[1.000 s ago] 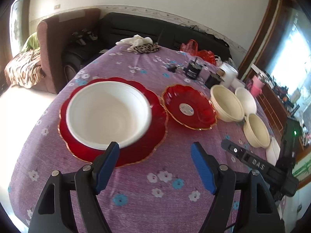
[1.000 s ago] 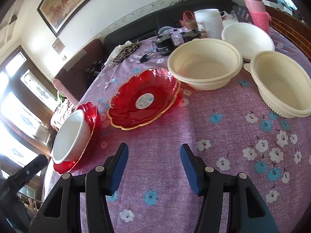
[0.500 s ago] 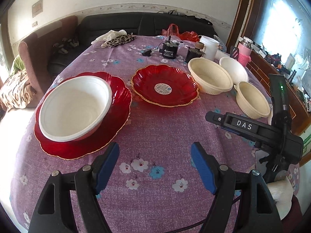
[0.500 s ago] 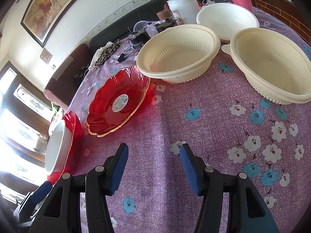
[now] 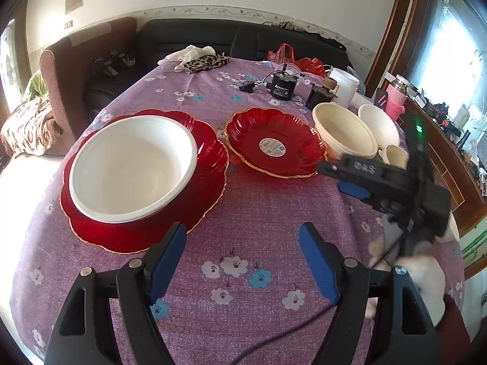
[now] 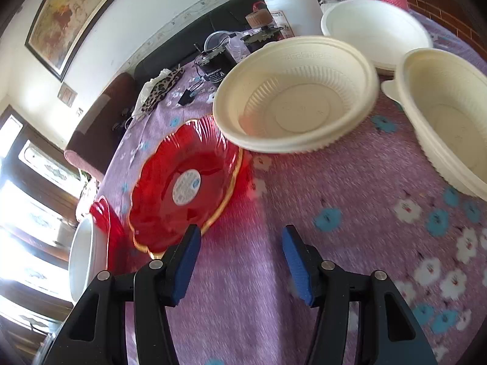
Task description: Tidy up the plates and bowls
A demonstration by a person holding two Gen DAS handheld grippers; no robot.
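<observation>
Both grippers hover above the counter (image 5: 261,213) with fingers spread wide, holding nothing: the left gripper (image 5: 243,261) near the white bowl (image 5: 131,167) sitting in the large red plate (image 5: 210,176), the right gripper (image 6: 240,261) at the smaller red plate (image 6: 185,182), beside the cream ribbed bowl (image 6: 295,106).

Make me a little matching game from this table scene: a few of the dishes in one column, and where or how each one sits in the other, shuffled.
Things:
1. large white round bowl
2. small red scalloped plate with a gold rim
3. ribbed cream plastic bowl
4. large red scalloped plate

Places or states:
A. beside the small red plate, toward the white tub
B. carries a round label at its centre
C. lies under the white bowl
D. sits on a red plate

Pairs: 1-D, 2-B, 3-A, 4-C
</observation>
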